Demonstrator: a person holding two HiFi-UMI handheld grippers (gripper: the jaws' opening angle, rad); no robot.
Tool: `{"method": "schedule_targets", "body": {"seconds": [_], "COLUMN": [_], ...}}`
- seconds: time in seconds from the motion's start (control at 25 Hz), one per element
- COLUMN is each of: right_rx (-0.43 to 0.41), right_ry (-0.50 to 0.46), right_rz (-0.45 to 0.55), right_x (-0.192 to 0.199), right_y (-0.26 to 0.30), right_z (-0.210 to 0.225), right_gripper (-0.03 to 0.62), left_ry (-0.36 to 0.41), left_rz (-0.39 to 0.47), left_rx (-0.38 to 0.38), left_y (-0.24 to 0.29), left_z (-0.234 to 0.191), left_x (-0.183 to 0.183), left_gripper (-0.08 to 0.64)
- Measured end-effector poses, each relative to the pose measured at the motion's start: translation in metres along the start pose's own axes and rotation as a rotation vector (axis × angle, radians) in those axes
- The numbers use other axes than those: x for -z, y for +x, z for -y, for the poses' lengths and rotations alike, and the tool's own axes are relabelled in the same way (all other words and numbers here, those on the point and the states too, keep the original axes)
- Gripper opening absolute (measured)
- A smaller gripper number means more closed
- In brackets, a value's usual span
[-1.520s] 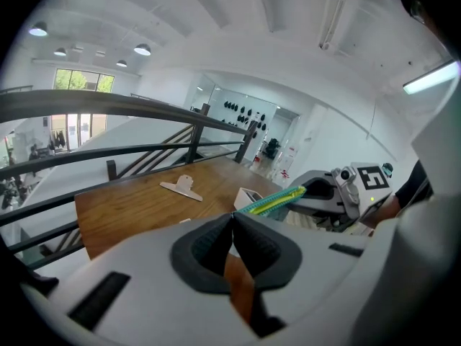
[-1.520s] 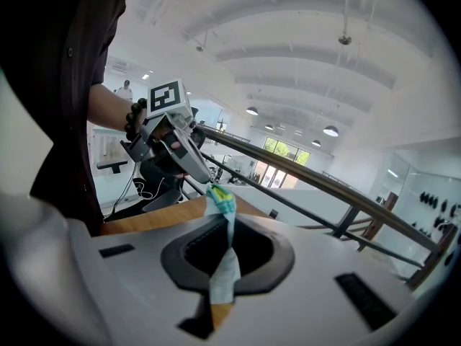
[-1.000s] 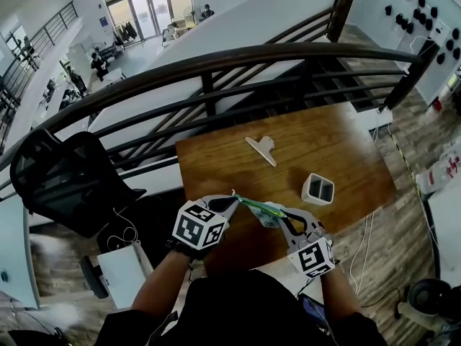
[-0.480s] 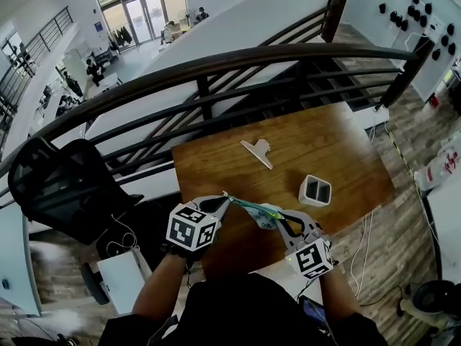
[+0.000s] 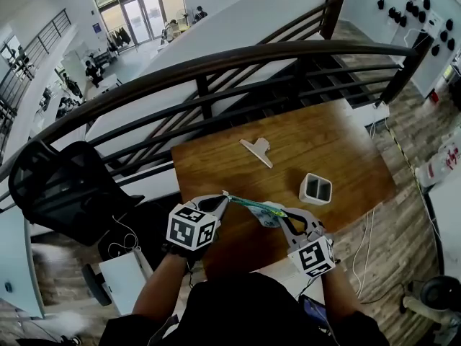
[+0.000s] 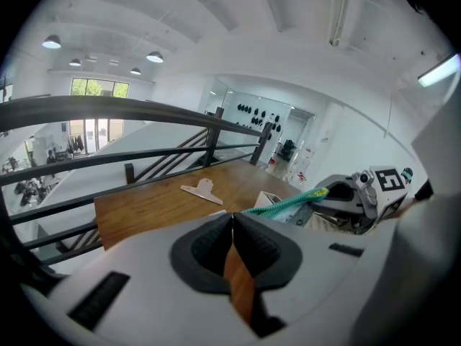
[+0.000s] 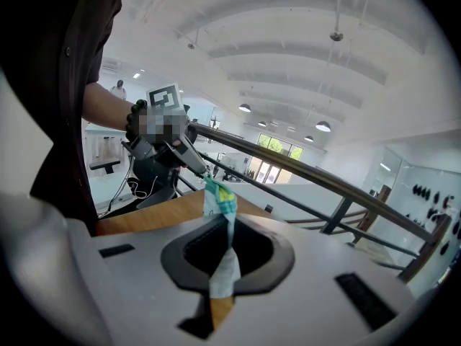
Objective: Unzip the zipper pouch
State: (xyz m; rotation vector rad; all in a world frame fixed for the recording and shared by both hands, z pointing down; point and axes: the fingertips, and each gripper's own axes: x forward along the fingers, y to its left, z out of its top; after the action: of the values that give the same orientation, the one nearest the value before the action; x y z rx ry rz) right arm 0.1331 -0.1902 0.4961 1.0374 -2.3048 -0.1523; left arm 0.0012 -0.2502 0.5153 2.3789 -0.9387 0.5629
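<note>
Left gripper, right gripper — light grey moulded shells, dark grey pads, each carrying a white cube with black square markers. Black glove, dark short-sleeved top.

Office mezzanine; dark railing overlooks a lobby with glass doors; office chair beside.

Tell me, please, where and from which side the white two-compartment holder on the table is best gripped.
Come from straight above: the holder stands upright, open top up, so one jaw can probably drop into a compartment and the other outside, pinching a thin wall. The left gripper and right gripper are both shut on the zipper pouch.
</note>
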Motion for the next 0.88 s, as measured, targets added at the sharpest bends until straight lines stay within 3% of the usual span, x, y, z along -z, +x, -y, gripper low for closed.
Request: {"method": "schedule_targets", "body": {"seconds": [0.4, 0.48, 0.52, 0.56, 0.6, 0.64, 0.88], "right_rx": [0.016, 0.025, 0.026, 0.025, 0.027, 0.034, 0.089], "right_ry": [0.039, 0.051, 0.064, 0.083, 0.106, 0.131, 0.151], "right_rz": [0.030, 0.000, -0.014, -0.018, -0.012, 0.001, 0.050], "right_x": [-0.011, -0.005, -0.002, -0.001, -0.001, -0.003, -0.012], "right_y": [0.007, 0.013, 0.017, 0.020, 0.022, 0.023, 0.011], "right_z": [0.010, 0.011, 0.012, 0.013, 0.014, 0.017, 0.033], "right_gripper": [0.002, 0.007, 0.023, 0.064, 0.115, 0.123, 0.109], "left_ry": [0.020, 0.020, 0.019, 0.017, 0.015, 0.013, -0.027], "left_rz": [0.081, 0.095, 0.098, 0.100, 0.099, 0.098, 0.134], "left_rx": [-0.015, -0.002, 0.008, 0.016, 0.020, 0.022, 0.010], "left_y": [-0.010, -0.014, -0.016, -0.017, -0.017, -0.018, -0.024], "left_z": [0.002, 0.004, 0.005, 0.006, 0.007, 0.007, 0.005], "left_x": [-0.021, -0.022, -0.023, -0.023, -0.022, -0.021, -0.018], "left_gripper": [0.020, 0.081, 0.144, 0.163, 0.163, 0.163, 0.161]}}
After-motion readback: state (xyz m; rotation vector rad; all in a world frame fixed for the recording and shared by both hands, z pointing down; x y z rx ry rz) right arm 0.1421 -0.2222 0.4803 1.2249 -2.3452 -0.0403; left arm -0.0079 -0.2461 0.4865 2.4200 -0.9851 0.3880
